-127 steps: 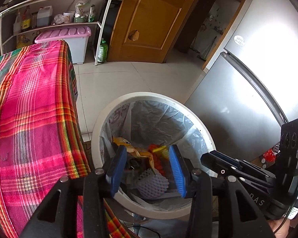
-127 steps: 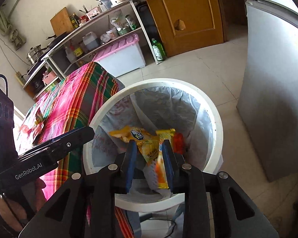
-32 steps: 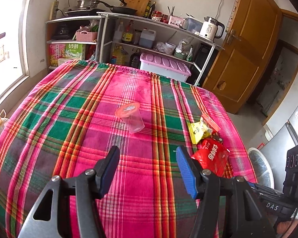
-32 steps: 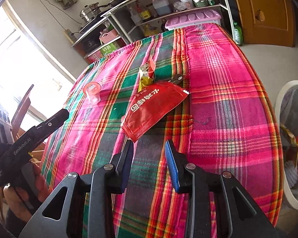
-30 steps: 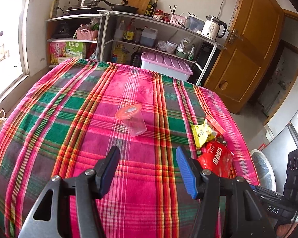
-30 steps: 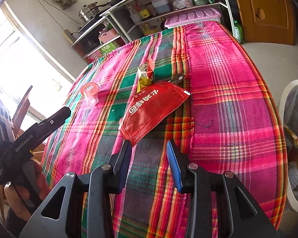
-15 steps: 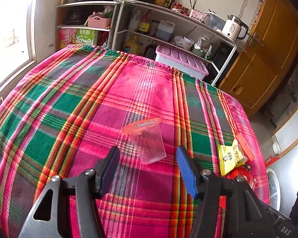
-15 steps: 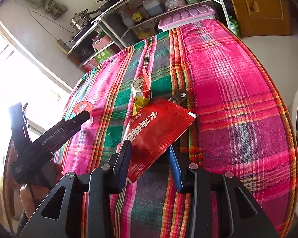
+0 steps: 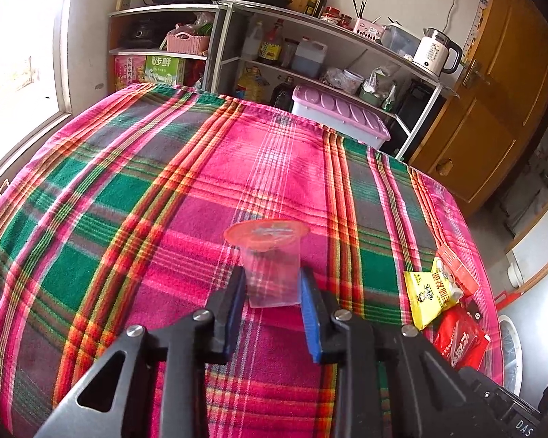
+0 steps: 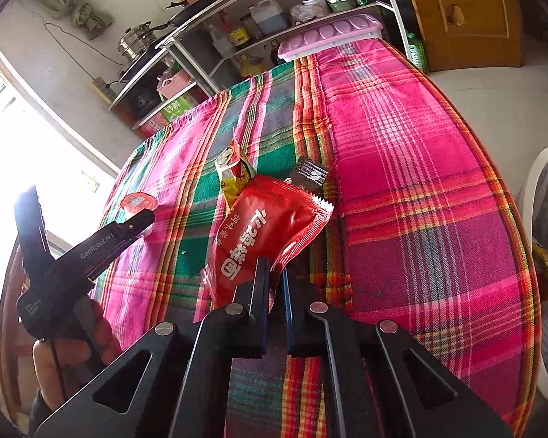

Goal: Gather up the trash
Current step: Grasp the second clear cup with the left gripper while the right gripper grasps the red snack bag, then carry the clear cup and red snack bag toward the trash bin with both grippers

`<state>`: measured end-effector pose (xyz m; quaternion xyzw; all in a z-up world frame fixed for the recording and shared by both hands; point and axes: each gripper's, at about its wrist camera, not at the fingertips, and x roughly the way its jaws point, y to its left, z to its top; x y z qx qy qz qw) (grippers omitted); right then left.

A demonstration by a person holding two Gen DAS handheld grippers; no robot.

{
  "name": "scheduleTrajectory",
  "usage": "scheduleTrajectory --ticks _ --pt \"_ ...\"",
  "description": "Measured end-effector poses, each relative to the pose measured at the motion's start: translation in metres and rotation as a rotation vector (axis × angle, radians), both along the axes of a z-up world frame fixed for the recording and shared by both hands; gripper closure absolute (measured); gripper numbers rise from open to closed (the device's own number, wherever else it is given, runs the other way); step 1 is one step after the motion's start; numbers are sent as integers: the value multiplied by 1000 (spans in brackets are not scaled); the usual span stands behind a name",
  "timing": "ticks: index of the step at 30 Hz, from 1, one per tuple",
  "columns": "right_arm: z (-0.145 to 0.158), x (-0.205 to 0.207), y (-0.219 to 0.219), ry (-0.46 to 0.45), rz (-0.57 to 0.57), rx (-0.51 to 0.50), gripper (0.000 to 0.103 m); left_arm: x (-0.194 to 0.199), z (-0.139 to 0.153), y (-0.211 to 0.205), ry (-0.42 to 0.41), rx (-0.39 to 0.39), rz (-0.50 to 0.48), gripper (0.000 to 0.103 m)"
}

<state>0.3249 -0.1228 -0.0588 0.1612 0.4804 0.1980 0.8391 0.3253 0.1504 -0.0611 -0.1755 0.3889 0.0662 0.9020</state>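
The left claw [image 9: 270, 288] is closing on the cup [image 9: 268, 264], pads at its sides; the right claw [image 10: 274, 284] is closing on the red wrapper's [image 10: 266, 233] edge. Both are lying on the surface [image 9: 128, 189]. This looks like the grasp step; next, lifting both toward the bin [image 10: 540, 182]. A second ago both claws were hovering spread, short of their targets.

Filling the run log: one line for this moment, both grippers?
left gripper: closing on plastic cup | right gripper: closing on red wrapper | yellow packet: on tablecloth
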Motion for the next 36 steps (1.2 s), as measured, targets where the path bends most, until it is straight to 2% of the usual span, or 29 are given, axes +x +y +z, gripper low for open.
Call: scheduleTrajectory --ticks 12,21,36 --pt "11 -20 -24 -19 -10 12 101 -31 15 -19 -41 -11 -58 73" --pt "27 -44 -50 -42 -26 40 101 -76 37 -50 -95 -13 -136 73" --pt "57 -90 -90 -97 -54 69 102 -143 64 -118 -133 -2 -275 73"
